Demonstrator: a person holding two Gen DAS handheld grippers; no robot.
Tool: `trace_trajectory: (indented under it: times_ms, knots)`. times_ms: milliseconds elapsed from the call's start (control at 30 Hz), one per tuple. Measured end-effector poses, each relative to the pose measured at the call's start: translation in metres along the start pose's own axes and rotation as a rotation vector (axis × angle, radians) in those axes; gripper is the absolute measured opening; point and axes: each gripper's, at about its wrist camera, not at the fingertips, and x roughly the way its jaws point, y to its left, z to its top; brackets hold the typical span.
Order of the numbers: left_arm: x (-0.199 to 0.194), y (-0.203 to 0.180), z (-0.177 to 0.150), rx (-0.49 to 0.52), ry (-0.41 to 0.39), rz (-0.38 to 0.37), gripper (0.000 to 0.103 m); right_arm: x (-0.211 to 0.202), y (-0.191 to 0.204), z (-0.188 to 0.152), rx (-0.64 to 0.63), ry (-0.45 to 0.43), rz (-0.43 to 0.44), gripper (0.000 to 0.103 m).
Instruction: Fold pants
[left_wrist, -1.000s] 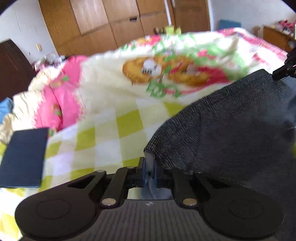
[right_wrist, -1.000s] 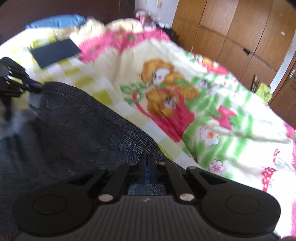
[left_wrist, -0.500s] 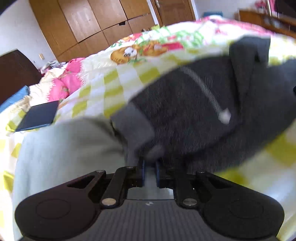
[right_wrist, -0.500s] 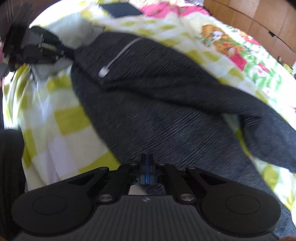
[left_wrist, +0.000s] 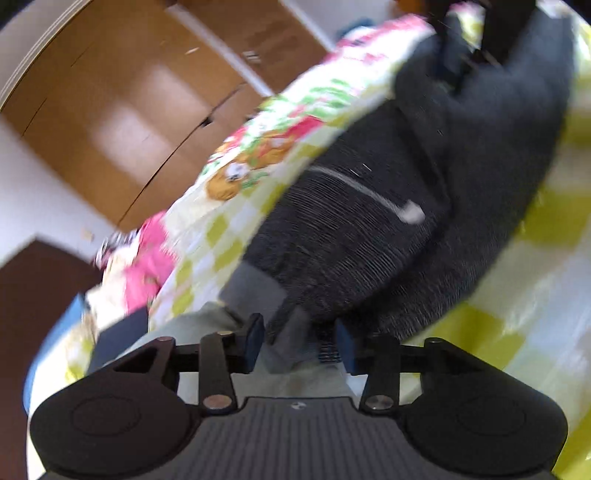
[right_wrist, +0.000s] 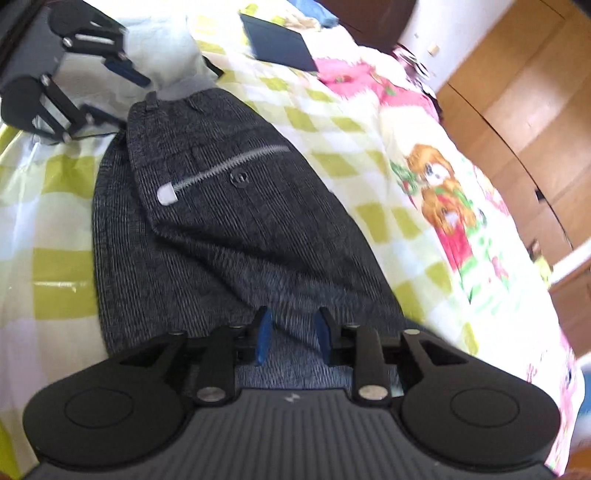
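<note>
The dark grey pants (right_wrist: 236, 236) lie folded over on the checked bedspread (right_wrist: 55, 229), with a zip pocket and its white puller (right_wrist: 167, 194) facing up. My right gripper (right_wrist: 293, 338) stands over the near end of the pants. Its jaws are opening, with fabric between them that the pads do not press. My left gripper (right_wrist: 122, 92) is at the far waistband end, its jaws also opening. In the left wrist view the pants (left_wrist: 369, 240) stretch away from the left gripper (left_wrist: 299, 343). The grey waistband (left_wrist: 258, 291) lies loose between its pads. The right gripper (left_wrist: 461, 55) shows at the top.
A pale garment (right_wrist: 162, 48) lies under the left gripper. A dark blue flat book (right_wrist: 279, 44) rests farther up the bed, with pink bedding (right_wrist: 354, 77) beside it. Wooden wardrobe doors (right_wrist: 517, 92) stand beyond the bed.
Both grippers held the pants shut and carried them down onto the bed. Now the pants lie flat and both pairs of jaws have parted and let go of the fabric.
</note>
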Motion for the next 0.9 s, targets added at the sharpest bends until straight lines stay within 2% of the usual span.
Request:
trace_trajectory:
  times_ms: [67, 133, 200, 233, 267, 300, 333, 400, 467, 500, 533, 567, 633, 700, 767, 833, 900]
  knots:
    - [0.010, -0.010, 0.002, 0.092, -0.009, 0.023, 0.057, 0.005, 0.010, 0.006, -0.052, -0.022, 0.030, 0.042]
    - [0.019, -0.010, 0.004, 0.124, -0.012, 0.082, 0.058, 0.014, 0.021, 0.011, -0.100, -0.036, 0.040, 0.042]
    - [0.025, 0.003, 0.006, 0.079, 0.005, 0.122, 0.043, 0.025, 0.030, 0.017, -0.119, -0.030, 0.044, 0.040]
    - [0.025, 0.011, 0.006, 0.050, 0.003, 0.134, 0.039, 0.031, 0.033, 0.019, -0.115, -0.016, 0.060, 0.039]
    - [0.022, 0.018, 0.005, 0.023, -0.002, 0.142, 0.035, 0.034, 0.035, 0.021, -0.104, -0.010, 0.084, 0.031]
    - [0.019, 0.022, 0.003, -0.002, 0.000, 0.154, 0.033, 0.038, 0.038, 0.022, -0.088, 0.002, 0.115, 0.028]
    - [0.018, 0.024, -0.001, -0.024, 0.019, 0.146, 0.027, 0.041, 0.041, 0.022, -0.072, 0.020, 0.146, 0.026]
    - [0.024, 0.021, -0.011, -0.036, 0.088, 0.103, 0.018, 0.044, 0.050, 0.022, -0.063, 0.027, 0.153, 0.024]
    - [0.026, 0.008, -0.021, -0.009, 0.127, 0.103, 0.018, 0.042, 0.052, 0.021, -0.043, 0.021, 0.158, 0.018]
    - [0.022, 0.006, -0.023, -0.018, 0.127, 0.110, 0.018, 0.040, 0.050, 0.020, -0.009, 0.023, 0.177, 0.018]
    - [0.018, 0.009, -0.021, -0.053, 0.125, 0.115, 0.019, 0.037, 0.049, 0.019, 0.015, 0.027, 0.196, 0.018]
    - [0.014, 0.014, -0.019, -0.100, 0.127, 0.125, 0.025, 0.031, 0.047, 0.018, 0.024, 0.024, 0.194, 0.018]
    - [0.002, 0.021, -0.013, -0.153, 0.114, 0.162, 0.025, 0.018, 0.031, 0.011, 0.094, 0.007, 0.174, 0.018]
    - [-0.010, 0.024, -0.001, -0.167, 0.057, 0.170, 0.025, 0.011, 0.003, -0.003, 0.198, 0.023, 0.142, 0.019]
    - [-0.018, 0.023, 0.017, -0.205, -0.005, 0.105, 0.029, 0.006, -0.028, -0.023, 0.238, 0.043, 0.050, 0.028]
    - [-0.018, 0.018, 0.040, -0.214, -0.071, 0.002, 0.032, 0.006, -0.062, -0.048, 0.231, 0.085, -0.074, 0.035]
    - [-0.006, 0.007, 0.065, -0.202, -0.119, -0.068, 0.042, 0.012, -0.101, -0.073, 0.259, 0.138, -0.144, 0.036]
